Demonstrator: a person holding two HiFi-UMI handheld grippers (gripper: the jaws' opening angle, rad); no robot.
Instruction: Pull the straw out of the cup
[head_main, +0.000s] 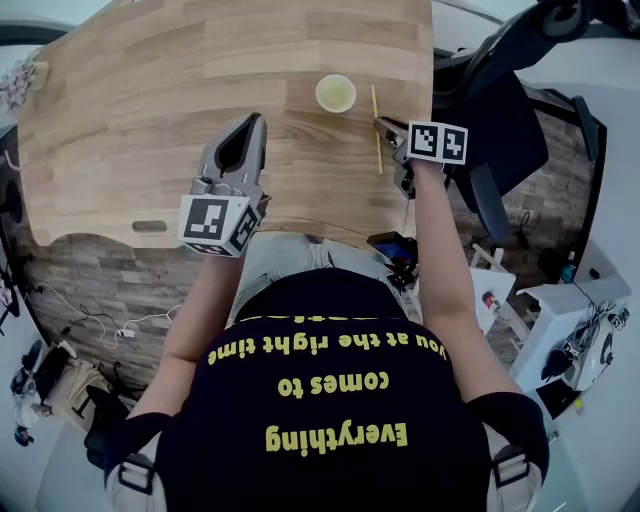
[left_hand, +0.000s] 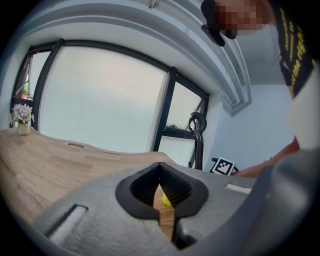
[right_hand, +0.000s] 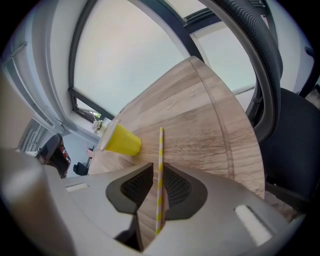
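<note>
Light and easily crushed by the look of it, the straw (head_main: 376, 130) lies flat just right of the cup (head_main: 335, 93), its near end loose between the right gripper's (head_main: 388, 126) half-open jaws and best pinched gently there, while the left gripper (head_main: 259, 122), closed and empty, hovers left of the cup.

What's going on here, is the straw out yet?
Yes. A person works a wooden table with two handheld grippers. The straw is out of the yellow cup and lies flat on the table beside it. The right gripper straddles the straw's near end with its jaws apart, not pinching it. The left gripper hangs over the table, shut and empty.
</note>
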